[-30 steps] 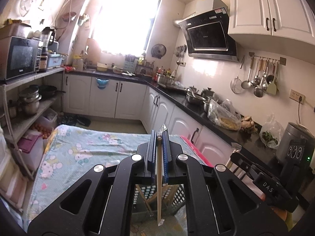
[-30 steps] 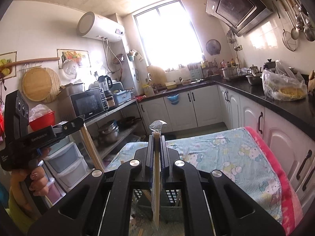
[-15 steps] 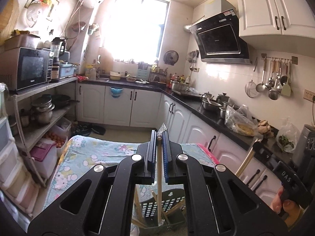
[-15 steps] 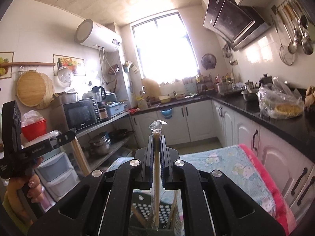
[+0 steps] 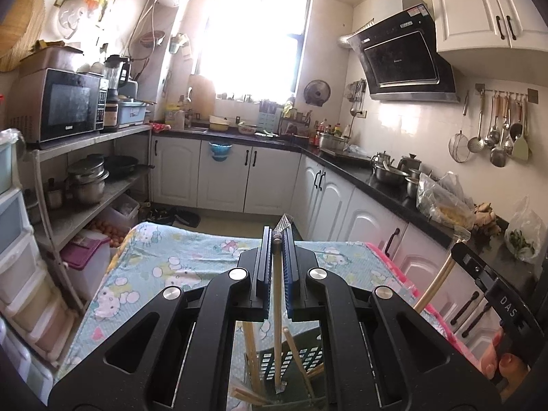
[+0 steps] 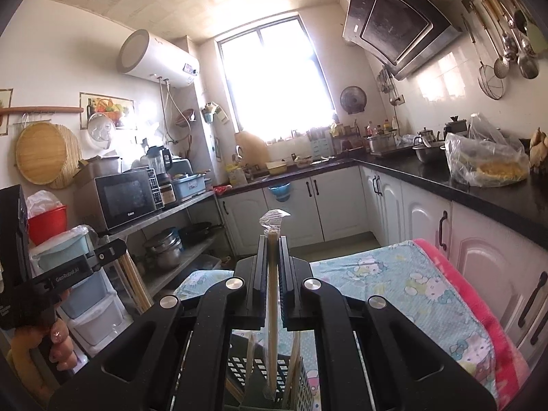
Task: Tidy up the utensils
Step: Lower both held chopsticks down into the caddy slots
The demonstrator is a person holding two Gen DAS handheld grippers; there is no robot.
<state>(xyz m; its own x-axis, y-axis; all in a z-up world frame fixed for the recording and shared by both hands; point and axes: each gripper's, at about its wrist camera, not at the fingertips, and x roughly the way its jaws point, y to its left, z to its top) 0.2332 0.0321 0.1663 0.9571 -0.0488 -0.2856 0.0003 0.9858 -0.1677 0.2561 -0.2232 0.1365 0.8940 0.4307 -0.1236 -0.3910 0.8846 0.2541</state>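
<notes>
Both grippers have sunk toward the slotted basket (image 5: 298, 363) on the cloth-covered worktop (image 5: 171, 267), left gripper (image 5: 276, 274) and right gripper (image 6: 273, 274) jaws each clamped on upright wrapped chopsticks (image 6: 272, 308), poised to drop in.

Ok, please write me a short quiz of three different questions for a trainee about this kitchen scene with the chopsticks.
1. True or false: the left gripper is shut on wrapped chopsticks.
2. What stands directly below both grippers?
A. a frying pan
B. a slotted basket
C. a plate
3. Fill in: the cloth on the table shows a ____ pattern.

Key:
1. True. The right gripper also grips a wrapped pair.
2. B, the slotted basket, with chopsticks already standing in it.
3. Cartoon cat, on the tablecloth.
</notes>
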